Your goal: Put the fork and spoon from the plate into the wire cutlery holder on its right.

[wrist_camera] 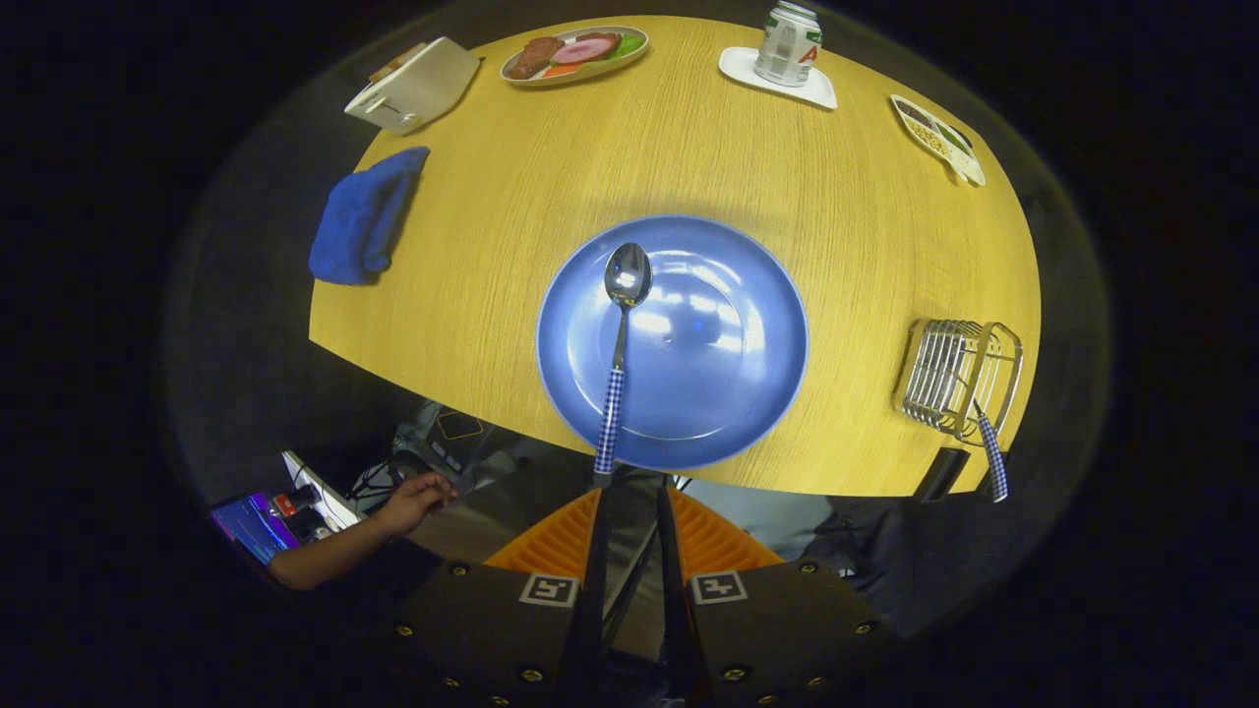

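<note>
One spoon [620, 339] on the plate [733, 393], handle end just ahead of the nearly closed, empty claw [629, 497].

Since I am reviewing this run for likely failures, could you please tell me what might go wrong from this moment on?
1. The spoon lies flat on the glossy blue plate, its handle overhanging the rim; a pinch there could tip or slide it.
2. The wire cutlery holder sits by the table edge, with a checked handle already sticking out; a nudge might shift either.
3. The hand-held gripper looks nearly closed, so it must open first.
</note>
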Demonstrator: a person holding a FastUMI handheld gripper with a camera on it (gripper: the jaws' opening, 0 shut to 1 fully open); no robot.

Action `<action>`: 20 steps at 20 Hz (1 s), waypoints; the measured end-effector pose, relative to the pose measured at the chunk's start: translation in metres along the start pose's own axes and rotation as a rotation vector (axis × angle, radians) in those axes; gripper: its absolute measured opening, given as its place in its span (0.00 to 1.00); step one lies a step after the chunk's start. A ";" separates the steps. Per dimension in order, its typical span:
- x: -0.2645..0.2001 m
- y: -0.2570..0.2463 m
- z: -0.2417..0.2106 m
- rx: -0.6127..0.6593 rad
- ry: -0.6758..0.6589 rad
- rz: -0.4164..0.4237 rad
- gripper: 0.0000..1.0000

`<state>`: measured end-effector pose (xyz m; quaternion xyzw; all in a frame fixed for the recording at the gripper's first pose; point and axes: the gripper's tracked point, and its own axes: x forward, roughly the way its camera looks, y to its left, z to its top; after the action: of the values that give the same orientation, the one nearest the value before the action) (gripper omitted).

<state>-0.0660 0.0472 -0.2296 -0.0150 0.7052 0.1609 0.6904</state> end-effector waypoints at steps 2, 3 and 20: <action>0.009 0.008 0.003 0.009 -0.001 0.007 0.27; 0.012 0.011 0.003 0.016 0.002 0.013 0.27; 0.089 0.010 0.021 0.124 0.018 0.007 0.27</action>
<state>-0.0523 0.0796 -0.3147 0.0288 0.7199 0.1194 0.6831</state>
